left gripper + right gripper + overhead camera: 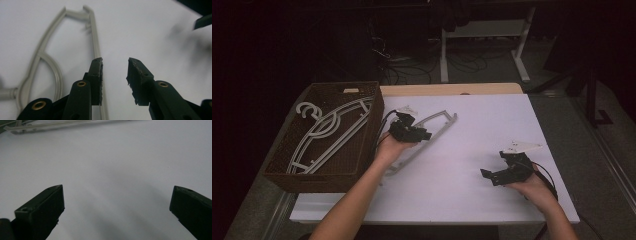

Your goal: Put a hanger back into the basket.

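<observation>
My left gripper (114, 75) hangs low over the pale grey plastic clothes hanger (430, 131) lying flat on the white tabletop (472, 165), just right of the brown woven basket (282, 170) that holds more grey hangers (329, 132). The jaws are narrowed but grip nothing: the straight bottom bar runs under the left pad (98, 75), not between the two. To grab well, I should shift left until the bar sits centred in the gap, then squeeze square across it. The hanger's long axis runs diagonally, its far tip toward the table's back right, its near end toward me. My right gripper (494, 175) rests wide apart, holding nothing
</observation>
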